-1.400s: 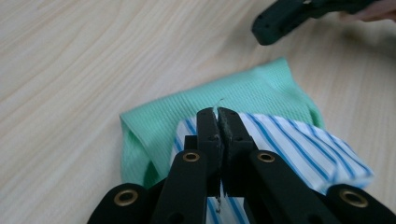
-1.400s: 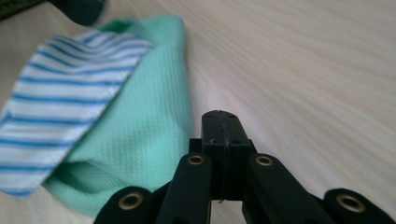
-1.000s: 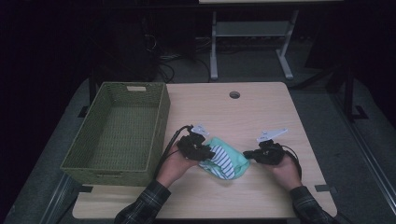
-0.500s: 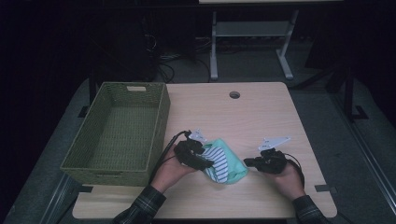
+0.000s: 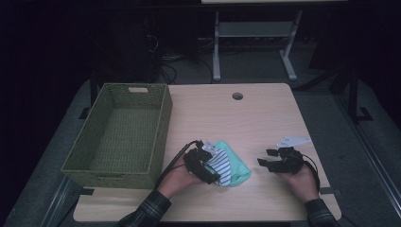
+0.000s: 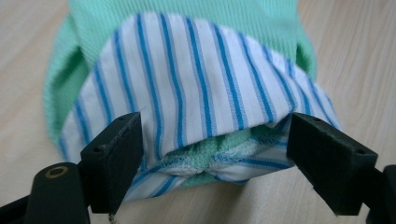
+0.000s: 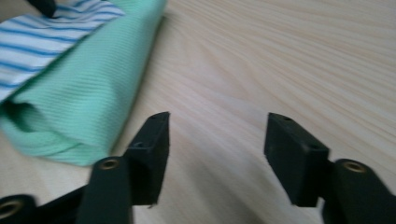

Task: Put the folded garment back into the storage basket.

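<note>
High view shows the light wooden surface (image 5: 265,118) with a green woven basket (image 5: 120,132) standing at its left side, its mouth free to take what gets folded, in my judgement. Just right of the basket, near the front edge, lies the folded cloth (image 5: 229,166), mint green with a blue-striped white layer turned over it, compact enough to lift as one bundle. The left gripper (image 5: 208,166) sits at the cloth's left end; in the left gripper view its jaws have just been opening and now stand wide on either side of the striped fold (image 6: 201,93), which lies between them seemingly unpressed. The right gripper (image 5: 268,159) rests apart from the cloth to its right; its jaws have just been opening too, with bare wood between them
</note>
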